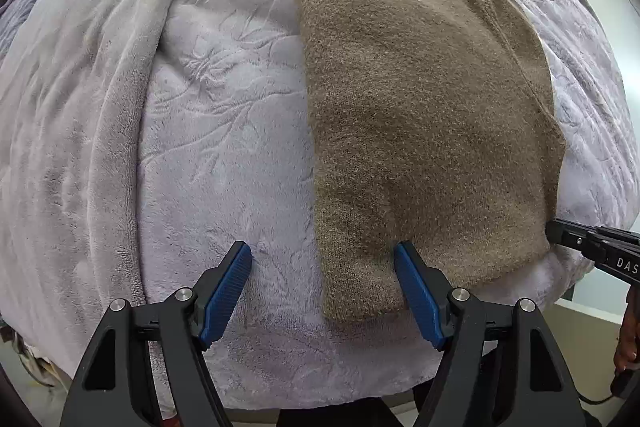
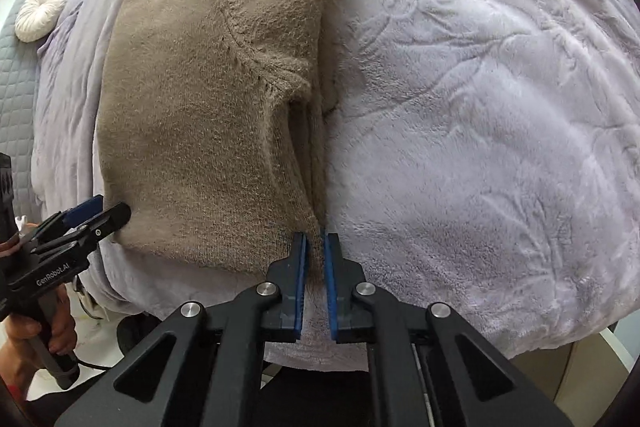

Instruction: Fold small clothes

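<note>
A brown knit sweater (image 1: 420, 107) lies folded lengthwise on a pale plush blanket (image 1: 224, 131), its hem toward the near bed edge. My left gripper (image 1: 322, 263) is open over the sweater's near left corner. One blue pad (image 1: 412, 279) rests on the knit and the other (image 1: 232, 279) is over the blanket. In the right wrist view the sweater (image 2: 192, 115) shows a tucked sleeve seam. My right gripper (image 2: 316, 243) is shut on the near right corner of the hem. The left gripper (image 2: 106, 213) shows at the opposite corner, and the right gripper (image 1: 560, 233) shows at the left view's right edge.
A thicker grey blanket fold (image 1: 80, 115) runs along the left side of the bed. A round white cushion (image 2: 40, 13) and grey quilted bedding (image 2: 16, 75) lie far left. A hand (image 2: 60, 327) holds the left gripper's handle. The bed's front edge (image 2: 320, 363) is just below both grippers.
</note>
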{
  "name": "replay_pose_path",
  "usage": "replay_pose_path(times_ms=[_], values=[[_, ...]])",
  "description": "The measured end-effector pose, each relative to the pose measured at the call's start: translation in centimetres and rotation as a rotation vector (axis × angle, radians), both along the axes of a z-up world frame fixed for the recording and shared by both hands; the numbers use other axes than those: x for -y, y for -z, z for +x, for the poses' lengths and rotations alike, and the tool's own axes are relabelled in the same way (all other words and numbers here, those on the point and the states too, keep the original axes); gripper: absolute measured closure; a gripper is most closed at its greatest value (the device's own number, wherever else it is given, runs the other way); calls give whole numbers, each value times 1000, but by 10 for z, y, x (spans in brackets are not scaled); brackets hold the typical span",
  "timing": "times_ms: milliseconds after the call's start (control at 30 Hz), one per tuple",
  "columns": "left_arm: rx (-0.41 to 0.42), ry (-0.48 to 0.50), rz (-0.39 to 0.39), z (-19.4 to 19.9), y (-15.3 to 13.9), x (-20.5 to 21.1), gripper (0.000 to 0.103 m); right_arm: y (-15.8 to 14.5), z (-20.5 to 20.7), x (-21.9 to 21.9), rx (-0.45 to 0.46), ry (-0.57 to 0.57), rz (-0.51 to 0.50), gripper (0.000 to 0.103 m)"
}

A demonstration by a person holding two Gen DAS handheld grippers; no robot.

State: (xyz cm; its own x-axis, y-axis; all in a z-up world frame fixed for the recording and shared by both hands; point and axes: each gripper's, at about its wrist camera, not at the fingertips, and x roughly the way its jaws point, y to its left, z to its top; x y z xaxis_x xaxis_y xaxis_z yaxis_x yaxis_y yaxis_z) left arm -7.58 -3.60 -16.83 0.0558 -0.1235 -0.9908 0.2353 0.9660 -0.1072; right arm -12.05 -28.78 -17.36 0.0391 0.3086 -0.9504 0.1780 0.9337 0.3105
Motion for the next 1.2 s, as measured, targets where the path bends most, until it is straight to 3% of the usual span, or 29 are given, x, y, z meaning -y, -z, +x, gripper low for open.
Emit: replay_pose_path(times_ms=[333, 500, 1000, 1200], values=[[-3, 5, -2, 2, -2, 3, 28, -7, 2, -4, -16, 5, -46, 94], [-2, -14, -12, 0, -2, -2, 28, -8, -3, -4, -52, -19, -129, 94], [-13, -4, 2, 1, -8, -1, 28, -31, -1, 2, -23, 0, -148, 93], [16, 11, 24, 5, -32, 1, 28, -36, 7, 8, -25, 31, -121, 93]])
